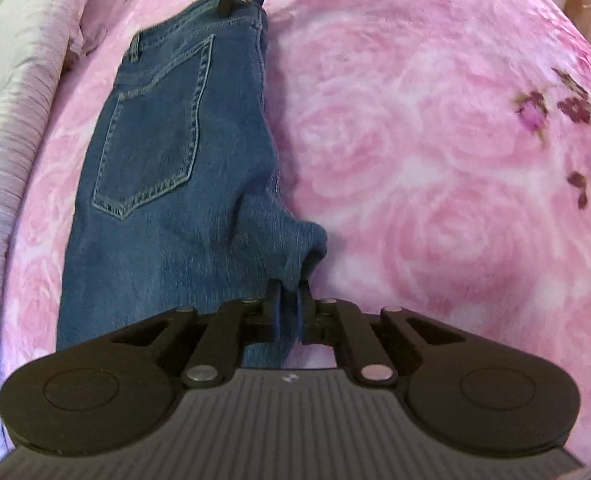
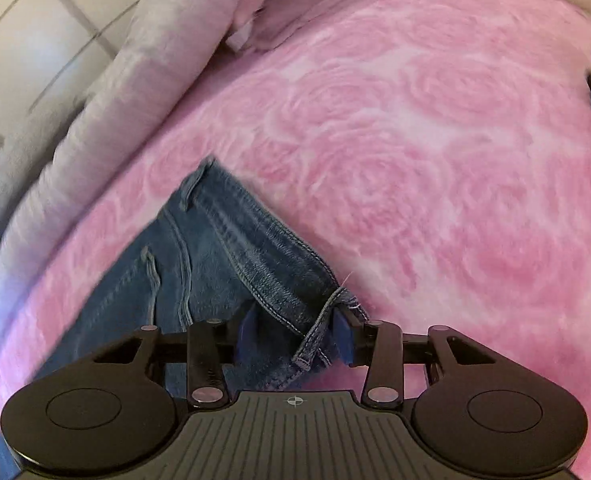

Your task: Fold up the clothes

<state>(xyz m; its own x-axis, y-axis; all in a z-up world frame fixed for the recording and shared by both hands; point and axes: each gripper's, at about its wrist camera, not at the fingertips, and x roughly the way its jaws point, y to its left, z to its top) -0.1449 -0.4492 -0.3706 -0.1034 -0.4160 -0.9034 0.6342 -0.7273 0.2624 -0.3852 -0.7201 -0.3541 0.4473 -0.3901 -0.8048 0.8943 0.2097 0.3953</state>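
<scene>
The left gripper [image 1: 289, 300] pinches the jeans [image 1: 167, 184] tight. The right gripper [image 2: 293, 336] is spread around the waistband [image 2: 271, 264], so that end could slip and unfold.

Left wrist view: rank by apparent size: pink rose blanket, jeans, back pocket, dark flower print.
1. pink rose blanket, fills most of the frame
2. jeans
3. back pocket
4. dark flower print, though it sits at the distorted fisheye edge and runs out of frame, so its true extent is unsure
</scene>
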